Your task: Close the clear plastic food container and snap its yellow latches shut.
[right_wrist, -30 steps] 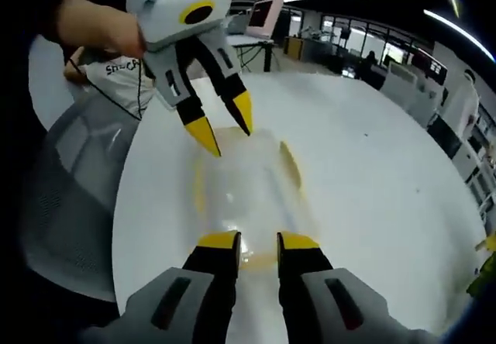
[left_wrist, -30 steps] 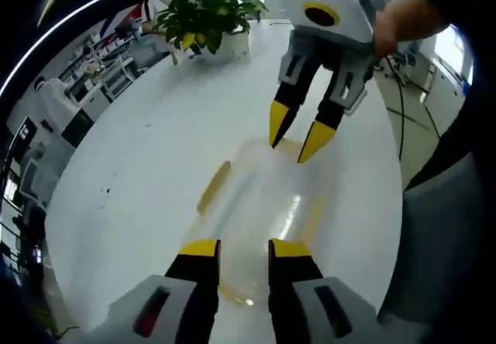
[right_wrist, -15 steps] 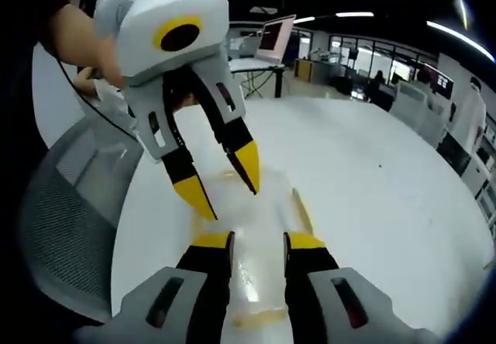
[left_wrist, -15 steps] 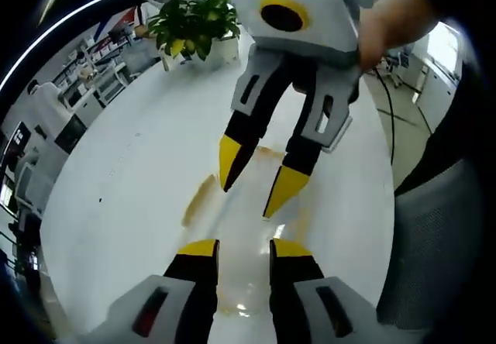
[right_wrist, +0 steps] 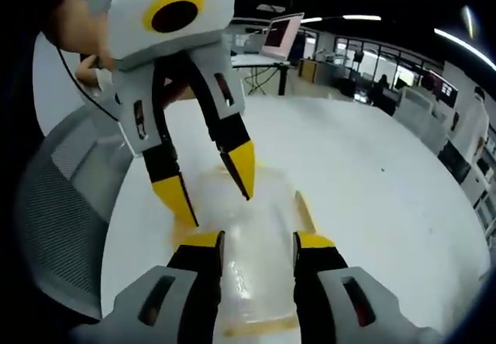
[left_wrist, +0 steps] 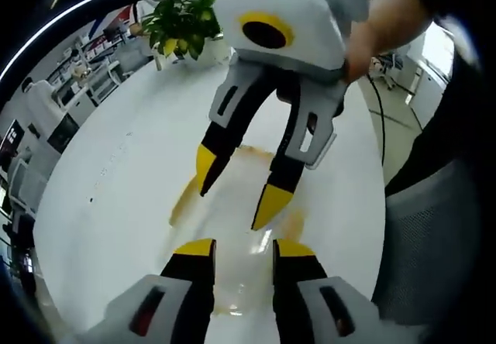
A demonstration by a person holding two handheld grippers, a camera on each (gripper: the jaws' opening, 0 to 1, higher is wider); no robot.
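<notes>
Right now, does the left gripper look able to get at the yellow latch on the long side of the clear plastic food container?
Probably yes. The left gripper hangs open over the clear plastic food container, the yellow latch lies uncovered beside it, and the right gripper points elsewhere.

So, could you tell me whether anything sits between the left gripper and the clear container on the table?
Nothing visible does. The left gripper hangs open right over the clear container, and the right gripper, also open, comes at it from the far end. The white table around it is bare.
</notes>
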